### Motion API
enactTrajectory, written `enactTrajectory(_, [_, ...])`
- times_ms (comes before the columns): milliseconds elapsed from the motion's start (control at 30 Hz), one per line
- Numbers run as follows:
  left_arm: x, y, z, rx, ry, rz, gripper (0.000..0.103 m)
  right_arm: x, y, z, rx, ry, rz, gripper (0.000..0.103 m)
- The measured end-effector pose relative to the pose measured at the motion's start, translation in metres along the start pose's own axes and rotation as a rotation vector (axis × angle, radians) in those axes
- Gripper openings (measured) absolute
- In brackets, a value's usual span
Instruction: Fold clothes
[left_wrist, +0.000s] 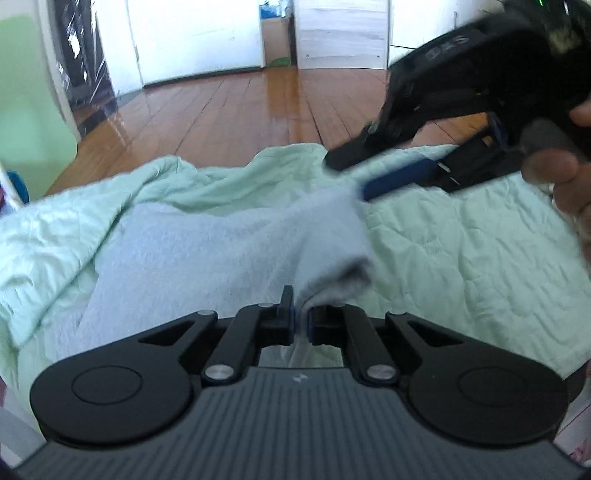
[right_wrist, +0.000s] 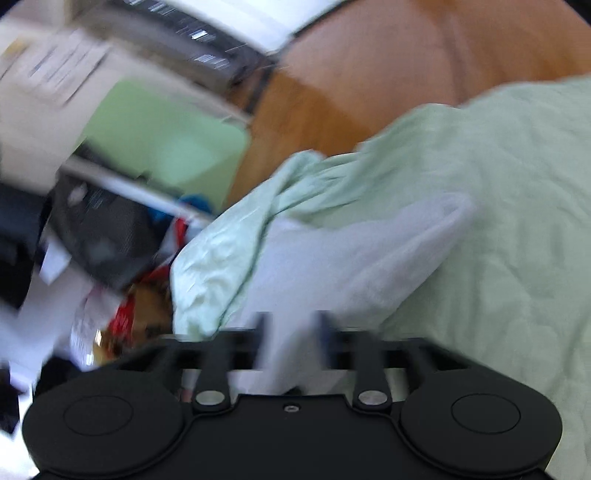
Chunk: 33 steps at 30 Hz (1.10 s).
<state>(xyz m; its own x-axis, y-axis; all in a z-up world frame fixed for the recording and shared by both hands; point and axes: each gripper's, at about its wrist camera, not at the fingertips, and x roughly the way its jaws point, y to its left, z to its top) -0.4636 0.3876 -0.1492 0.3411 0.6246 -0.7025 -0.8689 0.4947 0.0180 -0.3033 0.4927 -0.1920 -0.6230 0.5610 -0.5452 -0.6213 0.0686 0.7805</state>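
Left wrist view: a pale green quilted bedspread (left_wrist: 461, 251) covers the bed, its far edge dropping to a glossy wooden floor (left_wrist: 229, 110) that runs open to white doors beyond. The left tool (left_wrist: 301, 321) is clamped on a fold of the light blue towel (left_wrist: 207, 243) spread just ahead of it, while the right tool (left_wrist: 351, 170), held in a hand (left_wrist: 565, 184), hovers spread-jawed above the towel's far corner. Left of the right tool's own blurred view, clutter (right_wrist: 110, 258) crowds the bed's edge
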Motion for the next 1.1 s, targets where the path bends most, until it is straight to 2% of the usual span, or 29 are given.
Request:
enactTrajectory(67, [0.0,0.003,0.001,-0.003,0.006,-0.006,0.006,0.0,-0.015,0.007,0.062,-0.021,-0.03,0.066])
enactTrajectory(200, [0.0,0.006,0.003,0.007,0.016,-0.007,0.006,0.024,-0.043,0.024,0.179,0.035,-0.139,0.067])
enactTrajectory(300, [-0.004,0.009,0.005,-0.001,0.008,-0.014,0.006,0.046,-0.052,0.025,0.183,0.048,-0.153,0.067])
enactTrajectory(367, [-0.008,0.012,0.004,-0.014,-0.001,-0.012,0.006,0.055,-0.046,0.024,0.127,0.023,-0.152,0.047])
enactTrajectory(400, [-0.01,0.014,0.004,-0.02,-0.006,-0.012,0.006,0.058,-0.041,0.023,0.093,0.008,-0.155,0.023])
enactTrajectory(500, [-0.022,0.019,0.005,-0.033,-0.042,-0.008,0.006,0.052,-0.012,0.021,-0.025,-0.092,-0.166,0.017])
enactTrajectory(633, [-0.048,0.036,0.005,-0.08,-0.095,0.036,0.006,0.056,0.046,0.026,-0.183,-0.14,-0.173,0.016])
enactTrajectory(767, [-0.066,0.062,-0.004,-0.181,-0.128,0.089,0.006,0.085,0.105,0.035,-0.303,-0.104,-0.239,0.015])
enactTrajectory(867, [-0.071,0.082,-0.017,-0.258,-0.133,0.147,0.005,0.119,0.136,0.035,-0.356,-0.05,-0.23,0.015])
enactTrajectory(1000, [-0.068,0.112,-0.035,-0.384,-0.075,0.249,0.005,0.173,0.17,0.028,-0.448,0.052,-0.199,0.015])
enactTrajectory(1100, [-0.046,0.142,-0.053,-0.46,-0.03,0.281,0.005,0.212,0.179,0.019,-0.529,0.083,-0.186,0.02])
